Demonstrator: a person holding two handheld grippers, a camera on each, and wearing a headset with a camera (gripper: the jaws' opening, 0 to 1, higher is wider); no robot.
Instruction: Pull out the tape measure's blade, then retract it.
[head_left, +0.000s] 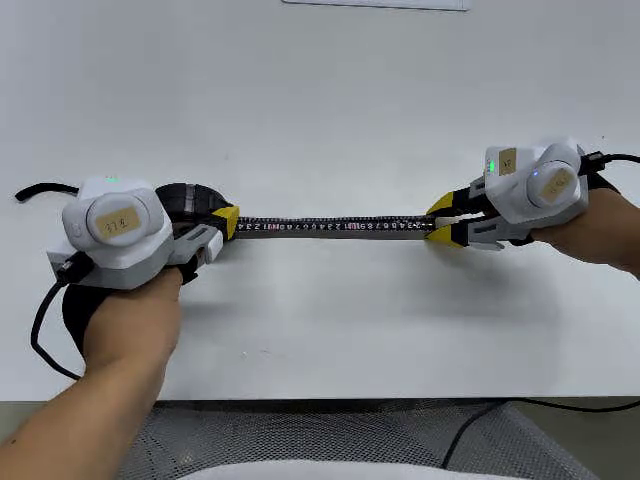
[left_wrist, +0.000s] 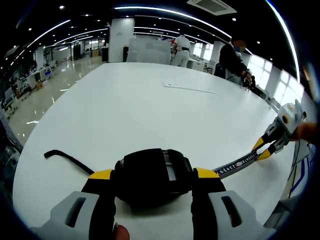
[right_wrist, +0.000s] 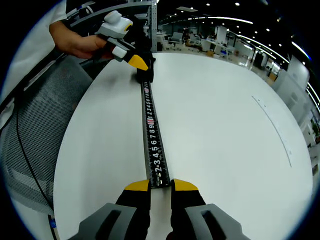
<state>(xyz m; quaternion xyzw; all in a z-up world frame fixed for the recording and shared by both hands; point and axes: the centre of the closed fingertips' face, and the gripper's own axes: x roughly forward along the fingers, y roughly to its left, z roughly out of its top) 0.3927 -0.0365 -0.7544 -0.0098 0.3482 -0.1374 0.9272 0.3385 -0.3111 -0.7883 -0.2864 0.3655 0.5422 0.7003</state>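
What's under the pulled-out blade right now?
Bare white table shows beneath the blade. Its tip is covered by the right gripper, shut on it, and its other end by the case in the left gripper.

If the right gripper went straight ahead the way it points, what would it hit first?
It points along the blade it grips, so the right gripper would likely first meet the tape measure case in the left gripper's jaws.

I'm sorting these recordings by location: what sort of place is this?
Likely a big open-plan lab or office hall: a wide white worktable, long ceiling strip lights, and people standing by distant desks.
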